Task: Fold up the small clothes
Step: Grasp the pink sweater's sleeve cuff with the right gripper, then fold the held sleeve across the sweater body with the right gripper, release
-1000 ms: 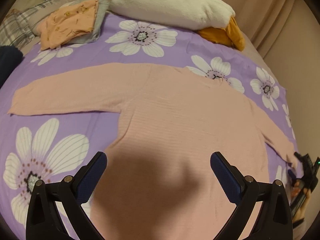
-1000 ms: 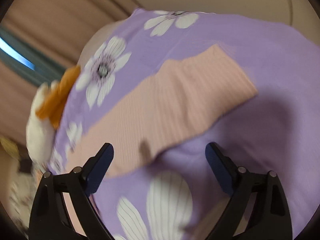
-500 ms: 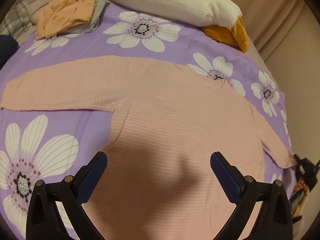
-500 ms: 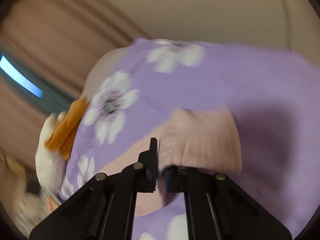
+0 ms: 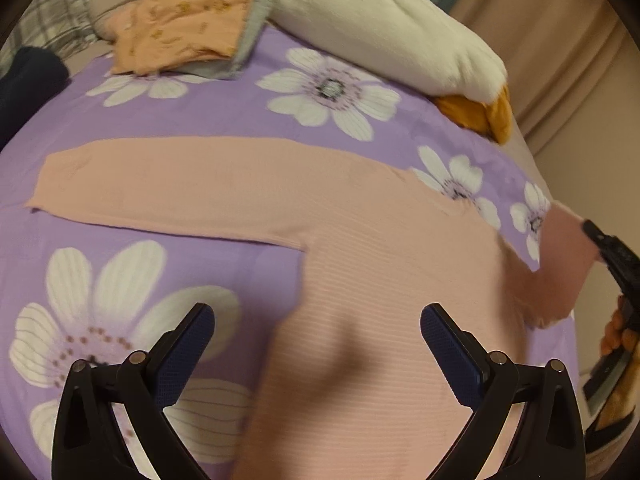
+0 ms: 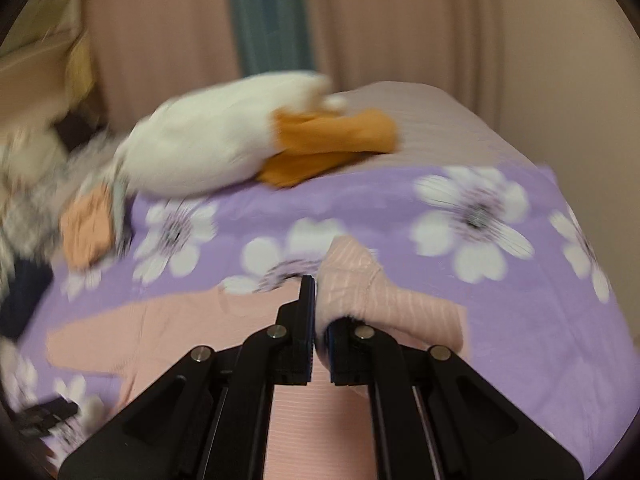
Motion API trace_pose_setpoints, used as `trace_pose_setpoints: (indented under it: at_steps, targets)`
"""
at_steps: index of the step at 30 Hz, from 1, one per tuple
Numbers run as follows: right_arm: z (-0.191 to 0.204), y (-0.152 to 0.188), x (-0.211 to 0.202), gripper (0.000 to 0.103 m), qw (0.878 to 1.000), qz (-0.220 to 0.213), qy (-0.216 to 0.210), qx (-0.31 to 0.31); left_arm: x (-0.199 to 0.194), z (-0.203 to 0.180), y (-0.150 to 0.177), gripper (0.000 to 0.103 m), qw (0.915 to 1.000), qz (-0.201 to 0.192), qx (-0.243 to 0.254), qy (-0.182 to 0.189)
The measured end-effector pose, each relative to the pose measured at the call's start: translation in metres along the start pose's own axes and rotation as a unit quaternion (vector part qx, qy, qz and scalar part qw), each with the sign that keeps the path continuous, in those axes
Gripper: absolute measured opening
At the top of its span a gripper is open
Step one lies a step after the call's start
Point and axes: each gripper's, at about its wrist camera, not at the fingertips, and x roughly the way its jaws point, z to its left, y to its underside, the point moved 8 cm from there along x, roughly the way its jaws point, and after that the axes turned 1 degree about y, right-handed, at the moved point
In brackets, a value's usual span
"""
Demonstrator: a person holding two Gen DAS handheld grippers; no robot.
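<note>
A pink ribbed long-sleeved top (image 5: 360,264) lies flat on a purple flowered sheet (image 5: 168,264), its left sleeve (image 5: 160,184) stretched out to the left. My left gripper (image 5: 318,344) is open and empty, hovering over the top's lower body. My right gripper (image 6: 320,320) is shut on the cuff of the right sleeve (image 6: 360,280) and holds it lifted off the bed. In the left wrist view the right gripper (image 5: 612,248) shows at the right edge with the raised sleeve (image 5: 560,264).
A white and orange plush toy (image 5: 392,40) lies at the head of the bed. A folded orange garment (image 5: 180,28) on a grey one sits at the back left. A dark blue item (image 5: 28,80) lies at the left edge. Curtains (image 6: 360,20) hang behind.
My right gripper closed on the right sleeve's cuff and lifted it, swinging towards the body of the top. My left gripper stayed open and drifted slightly right over the top.
</note>
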Motion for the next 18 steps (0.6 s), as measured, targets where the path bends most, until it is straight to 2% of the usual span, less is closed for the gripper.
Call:
trace_pose_setpoints:
  at_steps: [4,7,9,11,13,16,18]
  targets:
    - [0.066,0.032,0.04,0.006,0.996,0.031,0.009,-0.088,-0.003,0.025,-0.007,0.102,0.9998,-0.007,-0.009,-0.015]
    - [0.108,0.071,0.07,0.006,0.984,0.067,0.017,-0.163,-0.001,0.036,-0.011,0.102,0.9997,-0.007,-0.017,-0.017]
    - [0.125,0.089,0.08,0.006,0.978,0.079,0.016,-0.193,-0.001,0.041,-0.012,0.102,0.9996,-0.007,-0.021,-0.016]
    - [0.137,0.104,0.087,0.014,0.973,0.092,0.011,-0.211,0.0,0.043,-0.013,0.102,0.9996,-0.007,-0.023,-0.015]
    - [0.145,0.111,0.087,0.039,0.972,0.101,-0.015,-0.212,0.003,0.041,-0.014,0.102,0.9996,-0.006,-0.025,-0.011]
    - [0.144,0.108,0.071,0.05,0.976,0.097,-0.077,-0.181,0.007,0.034,-0.015,0.102,0.9997,-0.003,-0.024,0.006]
    - [0.128,0.101,0.05,0.057,0.976,0.098,-0.133,-0.14,0.014,0.022,-0.017,0.102,0.9995,0.007,-0.021,0.023]
